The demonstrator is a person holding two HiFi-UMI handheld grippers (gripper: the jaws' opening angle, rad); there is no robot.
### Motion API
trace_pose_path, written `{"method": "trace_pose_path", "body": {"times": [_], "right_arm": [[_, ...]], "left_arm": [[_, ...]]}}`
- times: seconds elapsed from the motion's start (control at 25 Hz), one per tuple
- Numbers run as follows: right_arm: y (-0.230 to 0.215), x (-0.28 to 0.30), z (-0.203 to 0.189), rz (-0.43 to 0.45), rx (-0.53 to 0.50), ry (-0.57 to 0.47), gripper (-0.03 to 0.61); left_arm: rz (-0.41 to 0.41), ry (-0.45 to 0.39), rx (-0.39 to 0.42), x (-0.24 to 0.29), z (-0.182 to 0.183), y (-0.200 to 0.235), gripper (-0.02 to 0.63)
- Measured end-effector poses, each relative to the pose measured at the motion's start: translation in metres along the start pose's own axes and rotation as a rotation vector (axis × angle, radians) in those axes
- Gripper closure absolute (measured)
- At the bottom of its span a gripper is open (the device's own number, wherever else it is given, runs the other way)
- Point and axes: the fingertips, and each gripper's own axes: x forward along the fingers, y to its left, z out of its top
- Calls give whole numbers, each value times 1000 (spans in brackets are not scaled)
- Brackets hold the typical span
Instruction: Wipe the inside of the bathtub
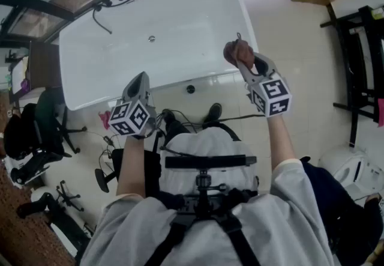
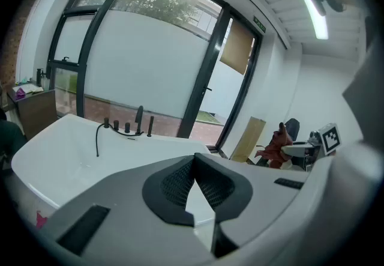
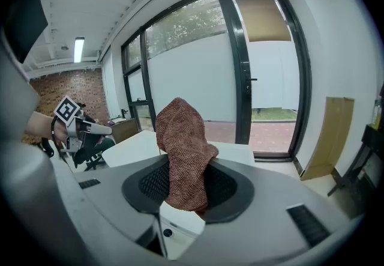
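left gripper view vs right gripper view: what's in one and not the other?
Only the left gripper view: the black taps on the tub's far rim, and the left gripper close up, its jaws together on nothing. Only the right gripper view: the right gripper close up, clamped on the brown cloth. Both: the white bathtub, the glazed wall, the leaning board, and the other gripper at a distance.
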Motion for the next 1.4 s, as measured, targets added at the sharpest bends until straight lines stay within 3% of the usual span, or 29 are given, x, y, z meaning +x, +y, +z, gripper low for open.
{"method": "trace_pose_path", "body": {"times": [0.28, 0.48, 0.88, 1.24, 1.4], "right_arm": [[-27, -5, -11, 19, 14, 5, 436], [-18, 3, -10, 25, 16, 9, 436], [-22, 1, 1, -23, 47, 18, 436], [-8, 11, 14, -72, 43, 14, 436], [-6, 13, 10, -75, 21, 29, 436]], "left_arm": [[-12, -23, 1, 7, 4, -41, 606], [-16, -24, 20, 0, 3, -35, 606], [-99, -31, -46, 19, 6, -37, 606], [-191, -11, 13, 37, 19, -38, 606], [-194, 0, 45, 45, 14, -38, 606]]}}
